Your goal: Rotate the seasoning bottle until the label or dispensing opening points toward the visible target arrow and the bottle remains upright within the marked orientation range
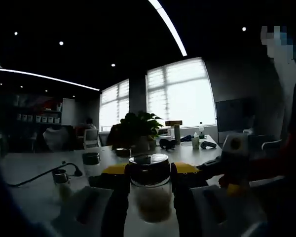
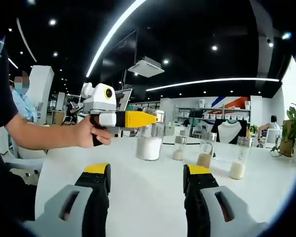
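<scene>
The left gripper (image 1: 149, 190) pinches the seasoning bottle (image 1: 149, 185) between its jaws at 6 o'clock in the left gripper view, probably to turn it upright on the white table (image 2: 153, 182); no target arrow is visible. The right gripper (image 2: 147, 185) waits at 6 o'clock, jaws spread and empty. Three small jars (image 2: 205, 150) at 3 o'clock hold pale and tan powders.

Bare table (image 2: 148, 197) ahead; jars (image 2: 207, 154) crowd right.
</scene>
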Demonstrator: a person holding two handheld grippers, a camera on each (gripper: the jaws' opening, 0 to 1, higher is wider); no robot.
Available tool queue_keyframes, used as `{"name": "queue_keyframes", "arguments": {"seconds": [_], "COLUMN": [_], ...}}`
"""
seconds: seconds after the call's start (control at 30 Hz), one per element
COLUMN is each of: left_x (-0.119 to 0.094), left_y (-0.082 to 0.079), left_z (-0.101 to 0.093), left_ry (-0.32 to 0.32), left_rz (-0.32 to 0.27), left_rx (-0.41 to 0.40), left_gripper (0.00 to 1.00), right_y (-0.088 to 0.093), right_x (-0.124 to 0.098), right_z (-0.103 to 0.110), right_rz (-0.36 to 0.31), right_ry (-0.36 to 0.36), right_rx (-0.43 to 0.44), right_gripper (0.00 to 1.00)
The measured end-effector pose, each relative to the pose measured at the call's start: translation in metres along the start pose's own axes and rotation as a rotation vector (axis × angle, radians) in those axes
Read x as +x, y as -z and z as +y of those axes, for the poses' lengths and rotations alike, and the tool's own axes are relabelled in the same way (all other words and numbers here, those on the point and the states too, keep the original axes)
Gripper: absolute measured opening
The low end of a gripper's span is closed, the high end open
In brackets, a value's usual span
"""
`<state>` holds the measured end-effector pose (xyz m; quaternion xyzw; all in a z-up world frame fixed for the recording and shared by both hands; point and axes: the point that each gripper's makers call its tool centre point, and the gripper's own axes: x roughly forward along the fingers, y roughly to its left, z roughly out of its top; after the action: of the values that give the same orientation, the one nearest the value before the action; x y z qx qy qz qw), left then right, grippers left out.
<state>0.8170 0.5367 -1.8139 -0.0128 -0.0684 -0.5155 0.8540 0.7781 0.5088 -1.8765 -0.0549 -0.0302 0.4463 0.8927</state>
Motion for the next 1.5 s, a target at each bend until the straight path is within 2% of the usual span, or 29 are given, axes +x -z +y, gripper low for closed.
{"name": "queue_keyframes", "arguments": {"seconds": [0.3,0.43,0.53,0.73,0.83,1.0,1.03,1.07,1.1,1.13,1.23,1.33,1.5], "left_x": [-0.002,-0.001,-0.001,0.000,0.000,-0.001,0.001,0.002,0.002,0.002,0.002,0.003,0.003], "left_y": [0.006,0.007,0.009,0.014,0.015,0.015,0.019,0.022,0.025,0.025,0.025,0.026,0.028], "left_z": [-0.035,-0.046,-0.051,-0.056,-0.055,-0.055,-0.051,-0.047,-0.043,-0.040,-0.039,-0.038,-0.029], "left_ry": [0.105,0.142,0.162,0.158,0.143,0.133,0.063,0.003,-0.045,-0.081,-0.144,-0.205,-0.291], "left_rz": [0.005,0.006,0.003,0.011,0.006,0.007,0.031,0.051,0.058,0.061,0.044,0.041,0.040], "left_rx": [-0.041,-0.049,-0.070,-0.080,-0.094,-0.096,-0.032,0.014,0.027,0.046,0.040,0.059,0.034], "left_gripper": [0.34,0.34,0.34,0.34,0.34,0.35,0.34,0.34,0.34,0.34,0.34,0.34,0.35], "right_y": [-0.007,-0.008,-0.009,-0.006,-0.005,-0.005,-0.001,0.005,0.007,0.009,0.009,0.010,0.010], "right_x": [0.007,0.010,0.012,0.015,0.015,0.015,0.016,0.017,0.018,0.019,0.022,0.024,0.027], "right_z": [0.016,0.021,0.020,0.029,0.028,0.028,0.025,0.016,0.012,0.012,0.012,0.012,0.010], "right_rz": [-0.031,-0.036,-0.045,-0.040,-0.038,-0.037,-0.007,0.032,0.049,0.062,0.061,0.077,0.085], "right_ry": [-0.045,-0.068,-0.071,-0.102,-0.092,-0.093,-0.051,0.017,0.063,0.084,0.107,0.159,0.222], "right_rx": [0.014,0.031,0.051,0.077,0.112,0.116,0.137,0.111,0.076,0.096,0.112,0.064,0.046], "right_gripper": [0.51,0.38,0.34,0.31,0.31,0.29,0.29,0.29,0.29,0.29,0.29,0.29,0.29]}}
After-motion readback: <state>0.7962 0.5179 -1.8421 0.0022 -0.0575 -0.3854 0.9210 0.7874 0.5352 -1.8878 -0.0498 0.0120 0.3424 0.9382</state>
